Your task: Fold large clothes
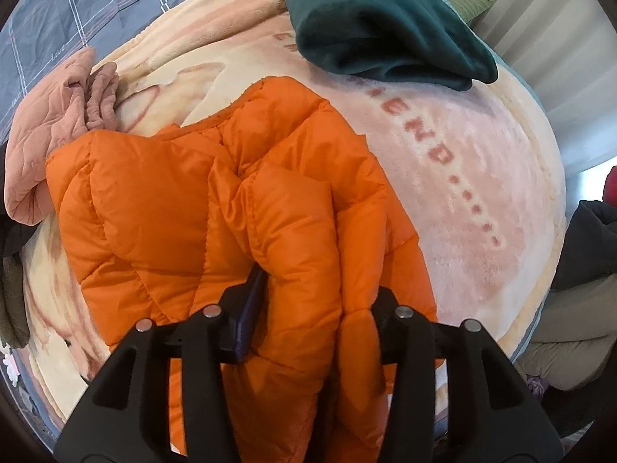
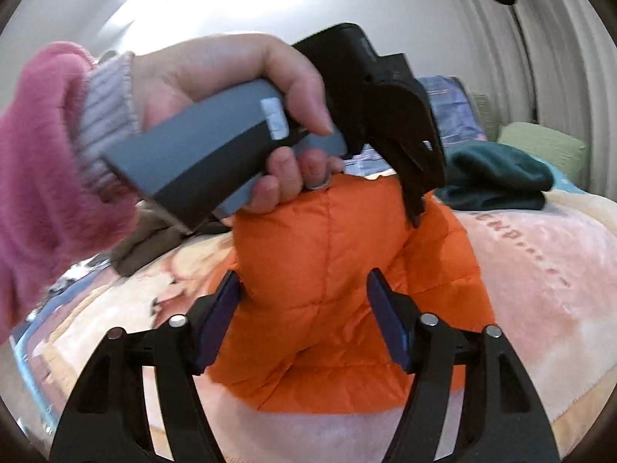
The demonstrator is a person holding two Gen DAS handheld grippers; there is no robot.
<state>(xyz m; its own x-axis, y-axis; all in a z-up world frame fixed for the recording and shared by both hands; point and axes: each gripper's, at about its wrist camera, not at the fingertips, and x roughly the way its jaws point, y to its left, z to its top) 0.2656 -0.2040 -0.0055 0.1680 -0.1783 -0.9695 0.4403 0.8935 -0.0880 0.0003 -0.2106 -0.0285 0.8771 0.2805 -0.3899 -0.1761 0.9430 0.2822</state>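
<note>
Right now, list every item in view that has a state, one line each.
Orange puffer jacket: bunched on the blanket, not yet folded flat.
Left gripper: jaws apart, jacket fabric between them; grip unclear.
Right gripper: open, holds nothing.
Green garment: folded.
Pink garment: crumpled.
Blanket: spread flat.

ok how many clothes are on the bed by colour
orange: 1, the puffer jacket
dark green: 1, the folded fleece
peach pink: 1, the crumpled garment
olive brown: 1, the garment at the edge
total: 4
</note>
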